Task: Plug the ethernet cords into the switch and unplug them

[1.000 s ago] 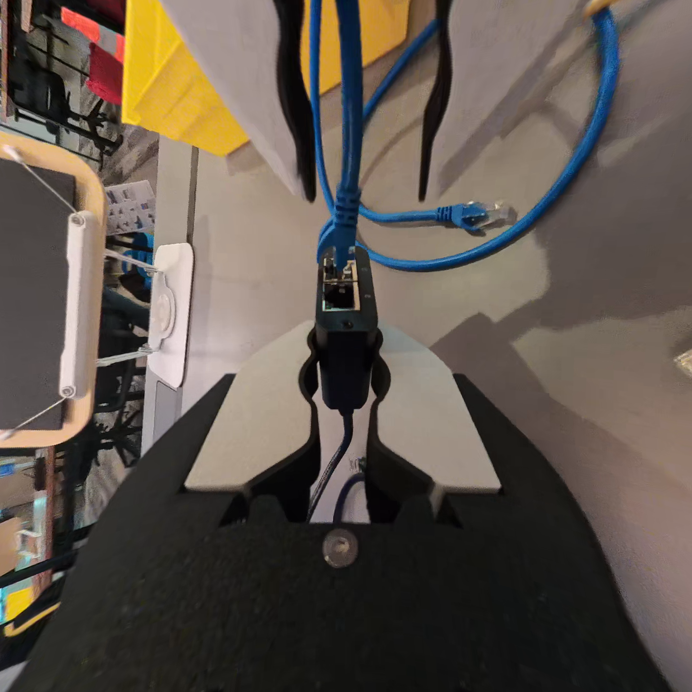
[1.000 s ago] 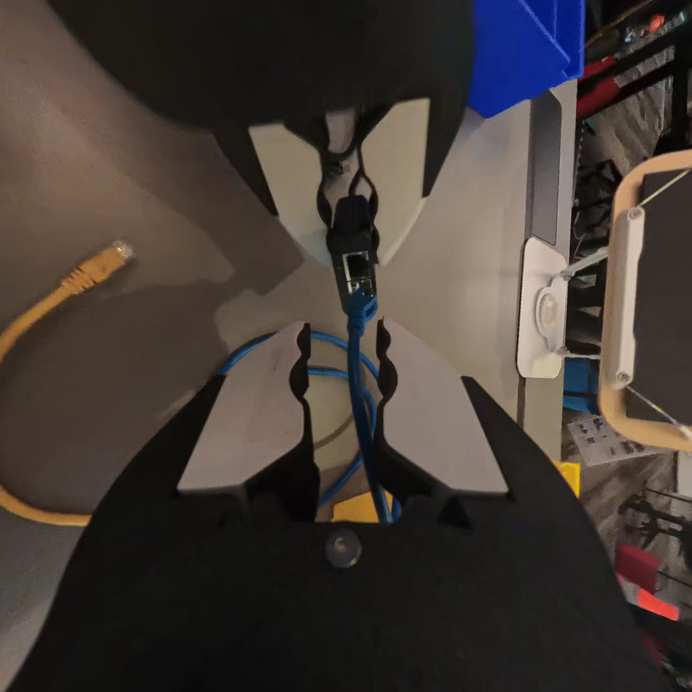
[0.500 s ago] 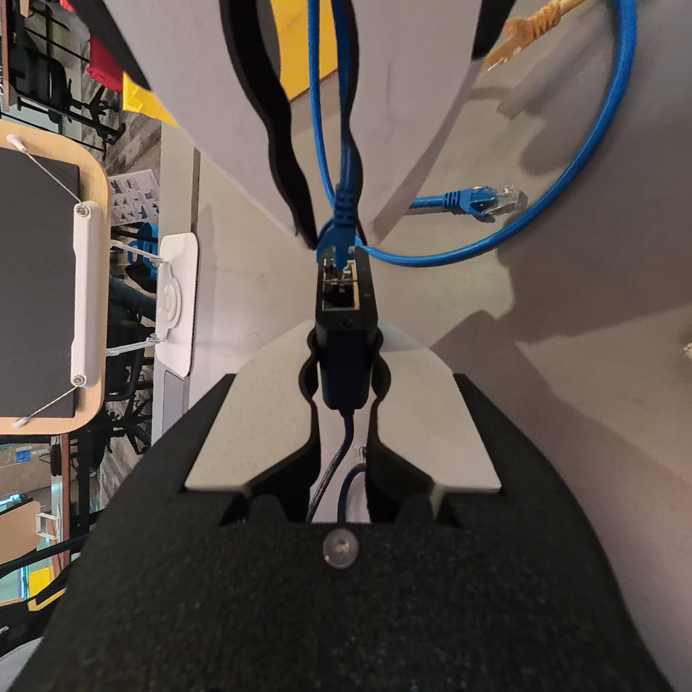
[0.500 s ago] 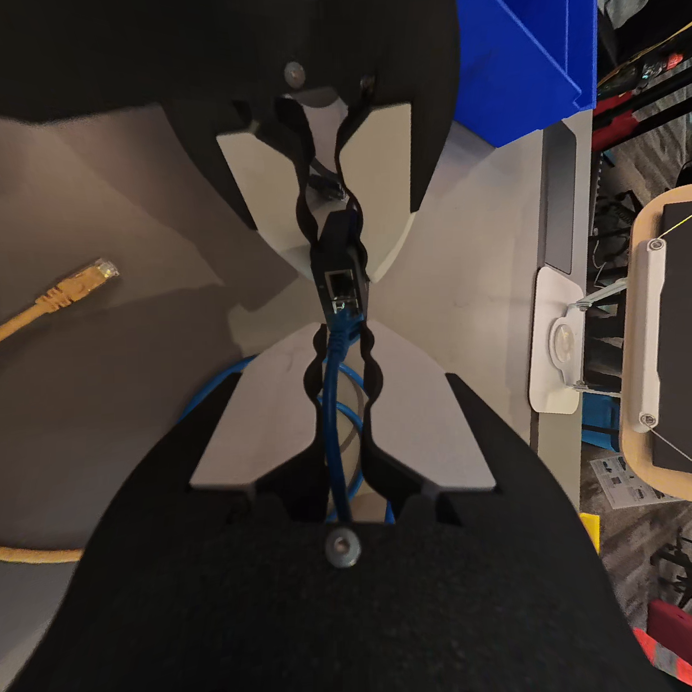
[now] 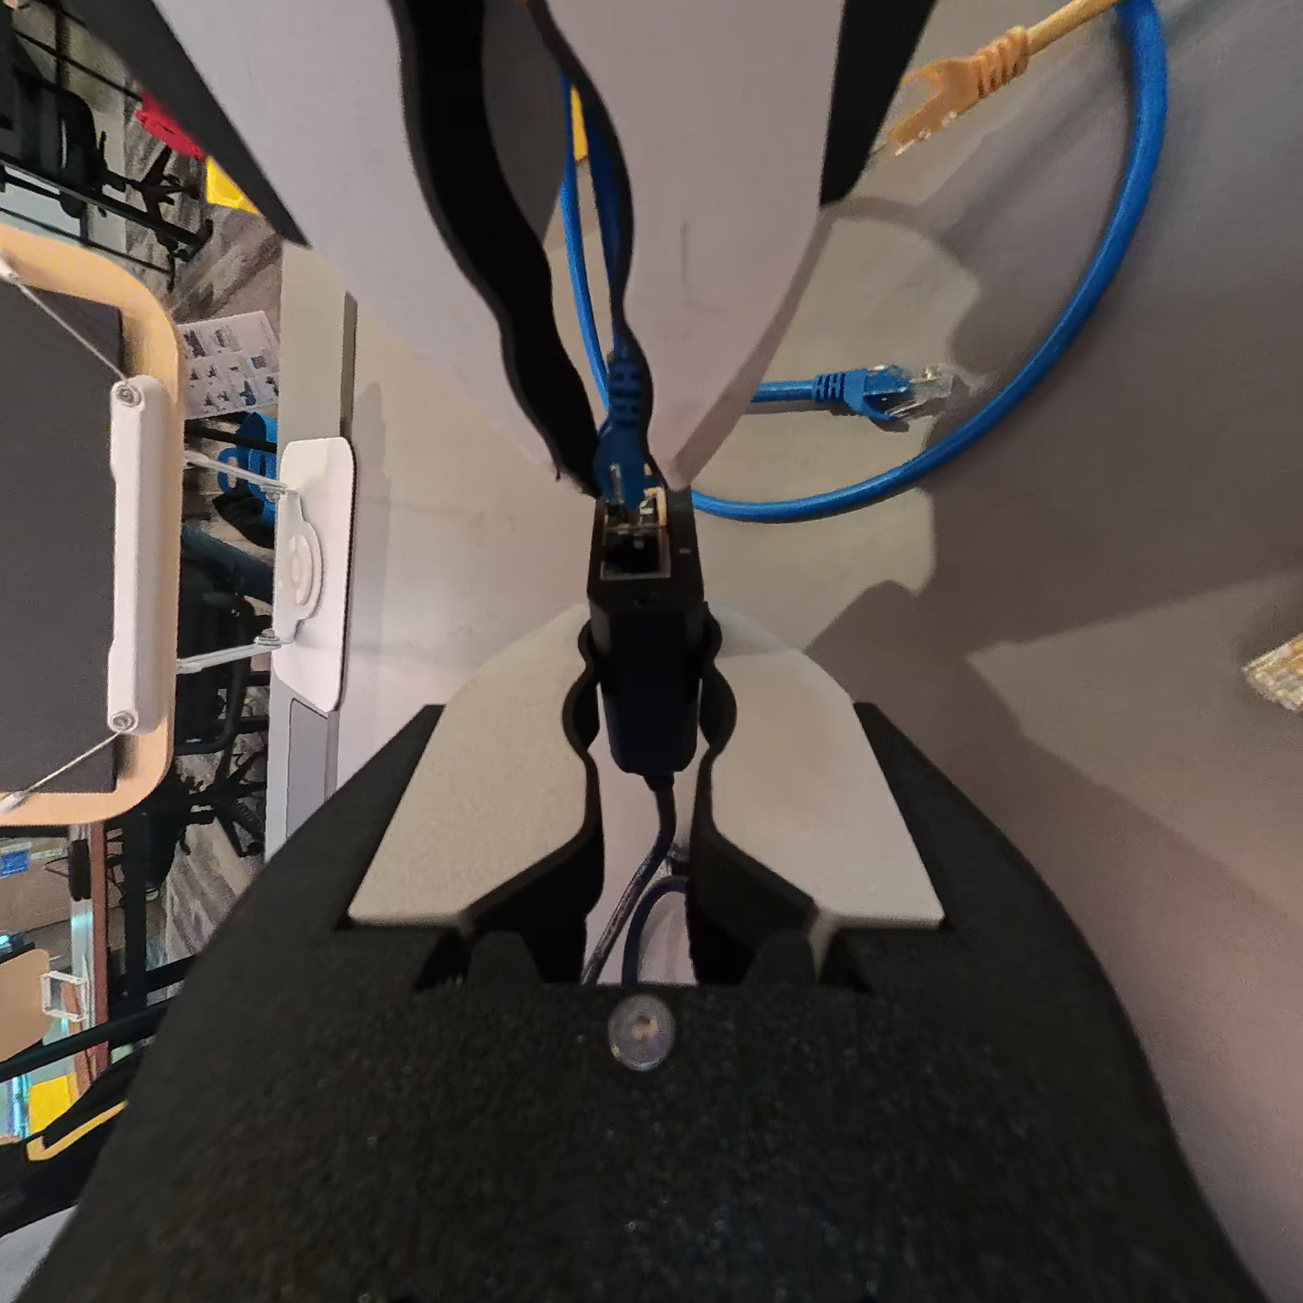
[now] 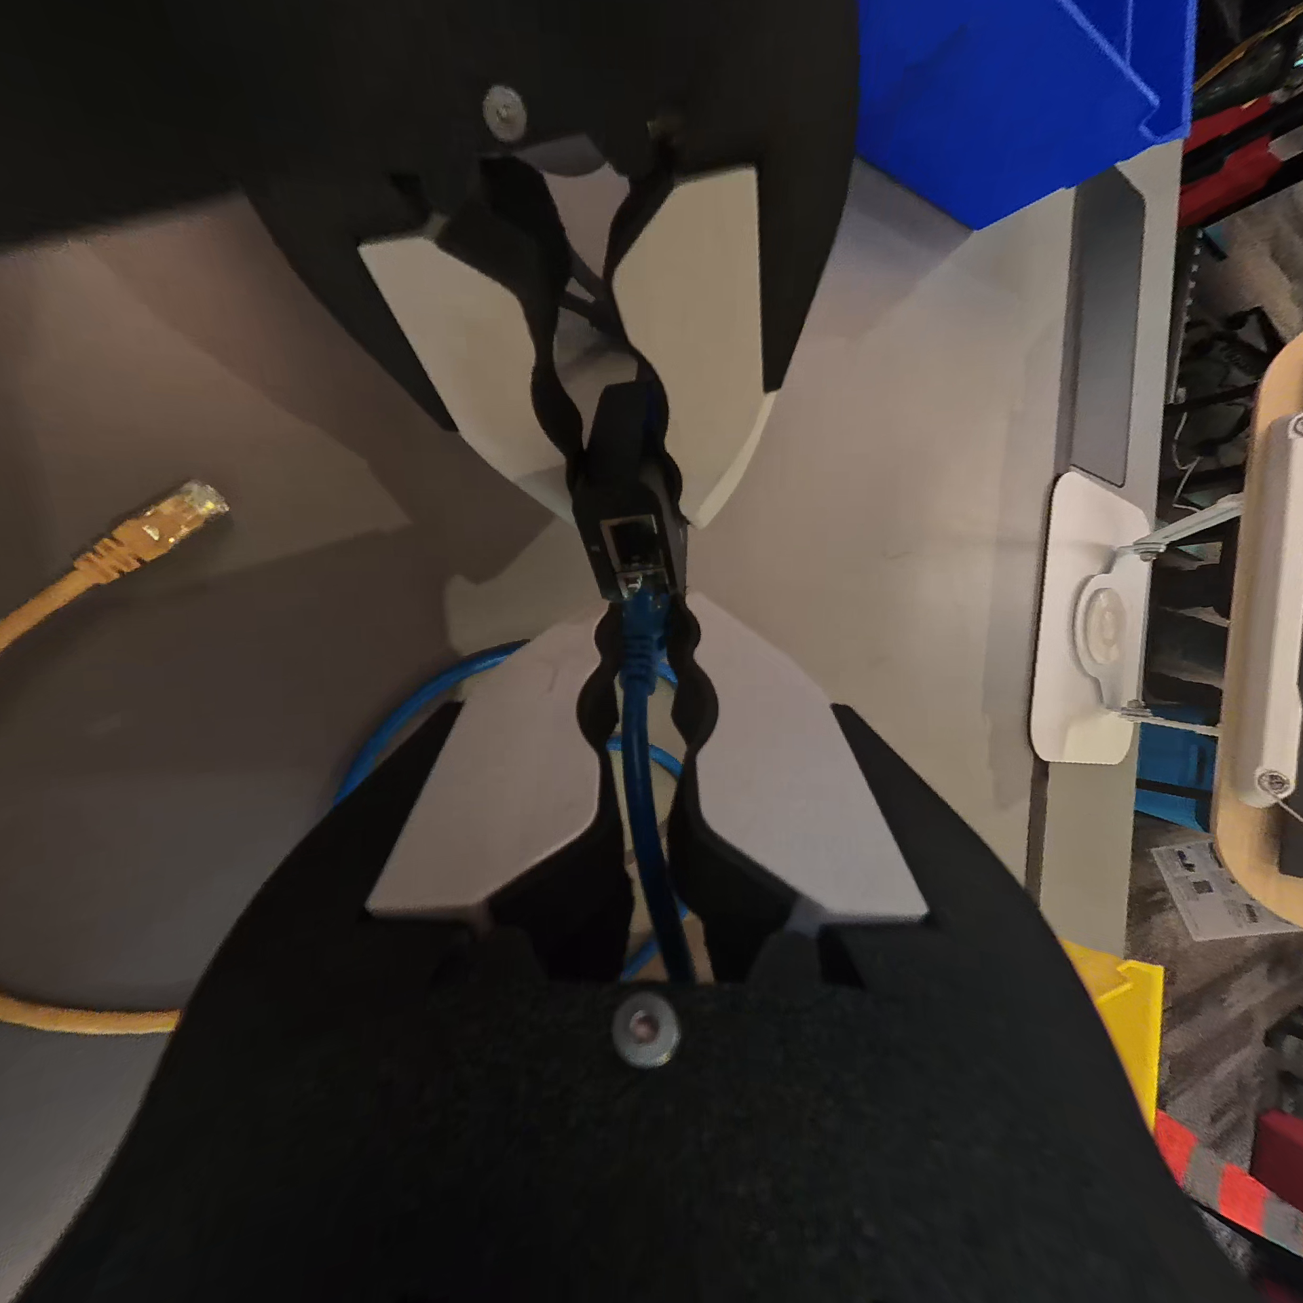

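Observation:
My left gripper (image 5: 647, 634) is shut on the small black switch (image 5: 645, 705) and holds it above the grey table. The switch has two ports facing away from me. The blue ethernet cord's plug (image 5: 622, 451) sits at the far port; I cannot tell how deep it is seated. My right gripper (image 6: 645, 624) faces the left one and is shut on the blue plug's boot (image 6: 640, 641), just short of the switch (image 6: 627, 493). The blue cord (image 6: 645, 811) runs back between the right fingers. Its other plug (image 5: 881, 391) lies free on the table.
A yellow ethernet cord (image 6: 42, 620) lies on the table with its plug (image 6: 169, 522) free; the plug also shows in the left wrist view (image 5: 945, 92). A blue bin (image 6: 1001, 92) and a white mount (image 6: 1086, 634) stand at the table's edge. A yellow bin (image 6: 1121, 1015) is beyond it. The grippers are tip to tip, or close to it.
My right gripper has moved in along the blue cord toward the switch and closed on the plug's boot. It was open a second ago. The left gripper still holds the switch.

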